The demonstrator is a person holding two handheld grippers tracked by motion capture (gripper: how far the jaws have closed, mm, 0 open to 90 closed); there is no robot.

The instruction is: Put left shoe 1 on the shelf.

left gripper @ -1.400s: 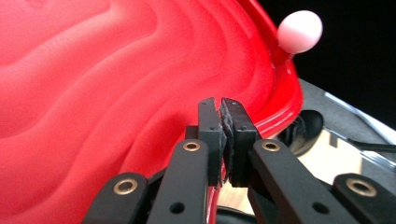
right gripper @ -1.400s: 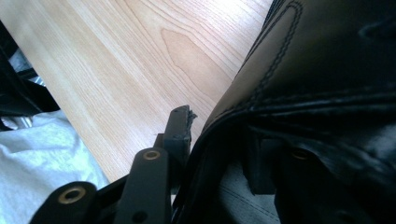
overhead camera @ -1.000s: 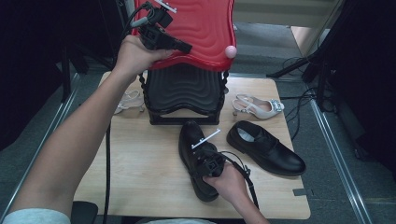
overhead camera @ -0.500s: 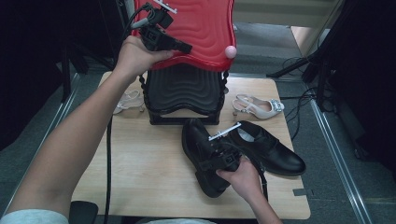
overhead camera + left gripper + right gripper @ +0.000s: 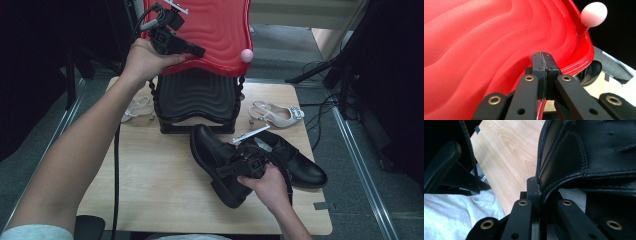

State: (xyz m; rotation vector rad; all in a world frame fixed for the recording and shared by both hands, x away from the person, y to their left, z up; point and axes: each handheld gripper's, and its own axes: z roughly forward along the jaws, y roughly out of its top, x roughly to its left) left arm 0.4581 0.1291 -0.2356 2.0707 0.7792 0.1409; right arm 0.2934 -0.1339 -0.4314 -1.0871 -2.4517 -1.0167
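At centre frame of the high view, the right gripper (image 5: 239,165) is clamped on the collar of a black dress shoe (image 5: 217,161), which lies tilted on the wooden table (image 5: 150,190) with its toe aimed toward the upper left and its heel toward the lower edge. At the top of the frame, the left gripper (image 5: 197,51) is pinched onto the rim of a red lid (image 5: 220,30), holding it raised above the black ribbed box (image 5: 197,97) beneath. The opening lies up and slightly left of the held shoe, roughly along the shoe's long axis, so the right hand is the nearer one for carrying it in. A second black shoe (image 5: 295,160) sits just right of the first, a pale slingback heel (image 5: 276,114) farther up right, another pale sandal (image 5: 136,109) left of the box. The left gripper view shows the jaws closed on the lid's edge and a pink knob (image 5: 594,14) at its corner; the right gripper view shows stitched leather (image 5: 564,177) caught between the jaws, a detail hidden under the hand from above
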